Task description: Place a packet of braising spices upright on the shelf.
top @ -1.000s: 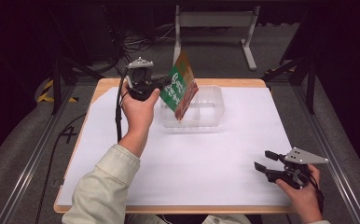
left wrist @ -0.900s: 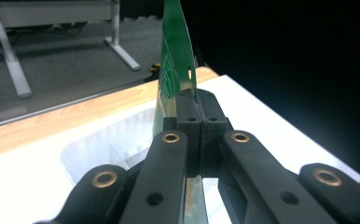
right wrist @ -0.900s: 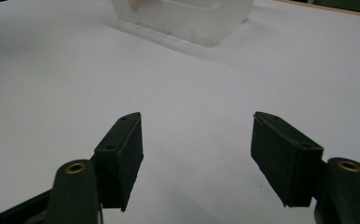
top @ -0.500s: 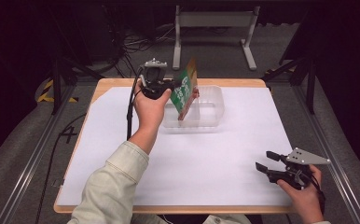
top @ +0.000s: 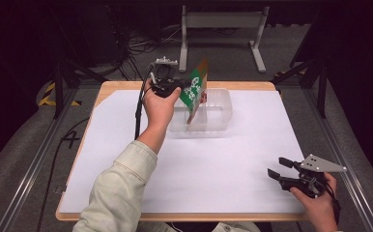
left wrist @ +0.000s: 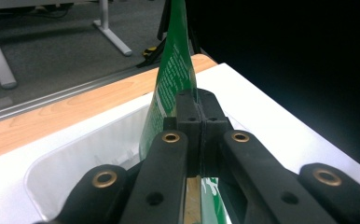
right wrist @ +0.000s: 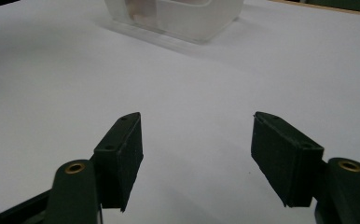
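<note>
**Packet over the tub, drop not done**

My left gripper (top: 182,87), upper middle of the high view, has its jaws clamped tight on a green packet (top: 194,89); the left gripper view shows the two pads pressed together on the thin green foil (left wrist: 171,88). The packet hangs tilted over the left half of the clear plastic tub (top: 223,108), lower corner dipping inside. I can't tell if it touches the tub floor. Something pinkish sits in the tub, too blurred to name.

Progress, my read: pick-up done, carry done, packet roughly at the tub. Left: lower it, let go, pull the hand out.

My right gripper (top: 282,170) sits lower right of the high view, jaws wide apart, holding nothing, over bare white sheet (top: 233,169); the right gripper view shows the spread pads (right wrist: 122,154) and the tub (right wrist: 187,18) far off at the top edge.

Room: the tub is near the table's (top: 126,87) far edge, so little slack behind. Wide free sheet in front and to both sides. The two hands are well apart.
</note>
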Tool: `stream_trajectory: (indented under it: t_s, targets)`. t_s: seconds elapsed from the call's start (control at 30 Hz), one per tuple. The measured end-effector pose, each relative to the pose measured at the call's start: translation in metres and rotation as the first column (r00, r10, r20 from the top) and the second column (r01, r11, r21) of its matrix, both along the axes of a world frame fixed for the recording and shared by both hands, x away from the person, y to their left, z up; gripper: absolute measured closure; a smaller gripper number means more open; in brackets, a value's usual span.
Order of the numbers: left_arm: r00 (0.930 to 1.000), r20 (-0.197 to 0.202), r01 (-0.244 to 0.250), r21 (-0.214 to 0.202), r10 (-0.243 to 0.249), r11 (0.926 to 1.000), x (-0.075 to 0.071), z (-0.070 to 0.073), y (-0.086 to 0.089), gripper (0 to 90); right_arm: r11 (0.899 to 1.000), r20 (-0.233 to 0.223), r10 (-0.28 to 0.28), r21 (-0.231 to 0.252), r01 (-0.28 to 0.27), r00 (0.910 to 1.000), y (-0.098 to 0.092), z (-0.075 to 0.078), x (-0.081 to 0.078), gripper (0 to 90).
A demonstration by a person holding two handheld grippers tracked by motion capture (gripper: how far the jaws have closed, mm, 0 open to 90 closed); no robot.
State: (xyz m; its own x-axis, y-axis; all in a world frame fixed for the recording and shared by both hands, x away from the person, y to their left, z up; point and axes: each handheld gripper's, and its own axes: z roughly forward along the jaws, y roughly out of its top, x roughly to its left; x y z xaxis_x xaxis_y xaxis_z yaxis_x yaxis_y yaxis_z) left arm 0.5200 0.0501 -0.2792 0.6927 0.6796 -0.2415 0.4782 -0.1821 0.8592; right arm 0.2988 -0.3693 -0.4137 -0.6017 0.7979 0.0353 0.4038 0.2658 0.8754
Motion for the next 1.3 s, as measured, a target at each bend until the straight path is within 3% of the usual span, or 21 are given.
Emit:
stream_trajectory:
  t_s: [0.2, 0.37, 0.57, 0.73, 1.0, 1.2, 1.3]
  targets:
    - [0.9996, 0.028, -0.008, 0.011, 0.008, 0.9999, -0.007, 0.004, 0.002, 86.5, 1.0, 0.002, 0.002, 0.0, -0.002, 1.0, 0.0, 0.0, 0.001, 33.9]
    - [0.9975, 0.07, -0.015, -0.002, 0.015, 0.9999, -0.012, 0.006, 0.007, 70.7, 1.0, 0.002, 0.013, -0.003, -0.013, 0.9999, 0.004, 0.0, 0.004, 33.9]
    - [0.988, 0.154, -0.003, -0.071, 0.014, 0.9975, -0.023, 0.013, 0.014, 44.8, 1.0, 0.004, 0.029, -0.003, -0.029, 0.9996, 0.008, 0.001, 0.009, 33.8]
    - [0.9821, 0.188, 0.024, -0.083, -0.008, 0.9962, -0.033, 0.019, 0.021, 39.5, 0.999, 0.009, 0.045, 0.0, -0.045, 0.999, 0.012, 0.002, 0.015, 33.7]
    - [0.968, 0.248, 0.076, -0.139, -0.04, 0.9874, -0.056, 0.029, 0.039, 27.2, 0.996, 0.026, 0.083, 0.007, -0.083, 0.9962, 0.021, 0.006, 0.03, 33.1]
    - [0.9648, 0.259, 0.084, -0.138, -0.046, 0.9869, -0.077, 0.035, 0.065, 24.0, 0.993, 0.042, 0.114, 0.014, -0.114, 0.9927, 0.03, 0.012, 0.045, 32.6]
    - [0.9594, 0.277, 0.09, -0.131, -0.05, 0.9874, -0.09, 0.037, 0.08, 24.0, 0.992, 0.049, 0.125, 0.017, -0.126, 0.991, 0.032, 0.015, 0.05, 32.3]
